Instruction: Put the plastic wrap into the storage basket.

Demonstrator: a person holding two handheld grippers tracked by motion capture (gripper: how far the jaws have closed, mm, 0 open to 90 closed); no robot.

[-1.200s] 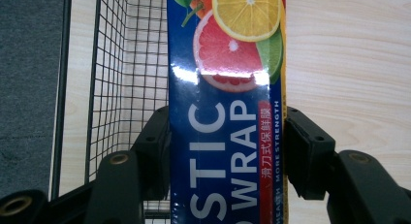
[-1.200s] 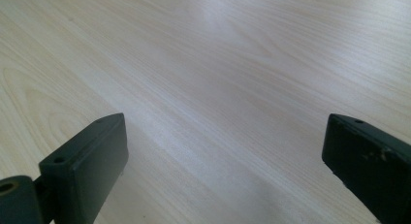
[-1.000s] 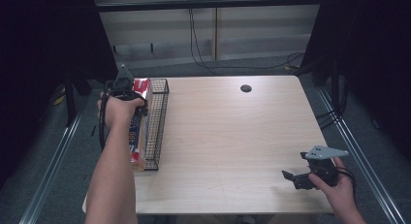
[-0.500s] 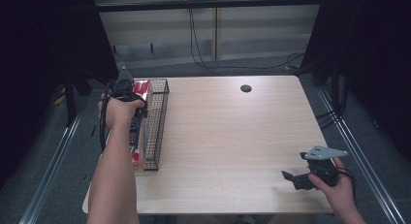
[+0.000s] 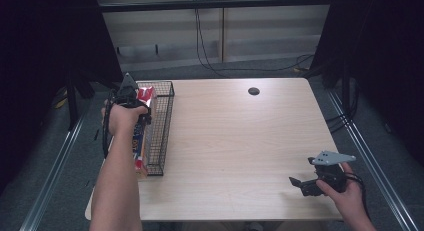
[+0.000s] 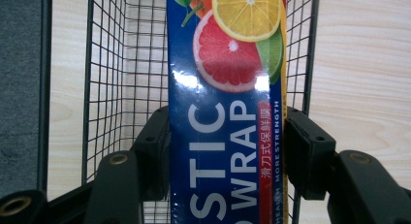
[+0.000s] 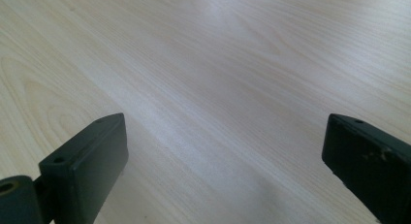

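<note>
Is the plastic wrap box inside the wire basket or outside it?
Inside: the plastic wrap box lies lengthwise between the wire basket walls, left tongs clamping it.

A pale wood-grain table [image 5: 240,141] is seen, with a round dark cable port [image 5: 253,91] set near its far edge. A black wire basket [image 5: 162,126] is placed directly on it along the left edge.

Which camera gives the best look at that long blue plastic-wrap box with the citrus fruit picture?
The left gripper view: the long blue plastic-wrap box shows lettering and fruit picture close up, clamped between black jaws. The high view shows it small, partly behind the forearm, in the black wire basket. The right gripper view shows bare table.
</note>
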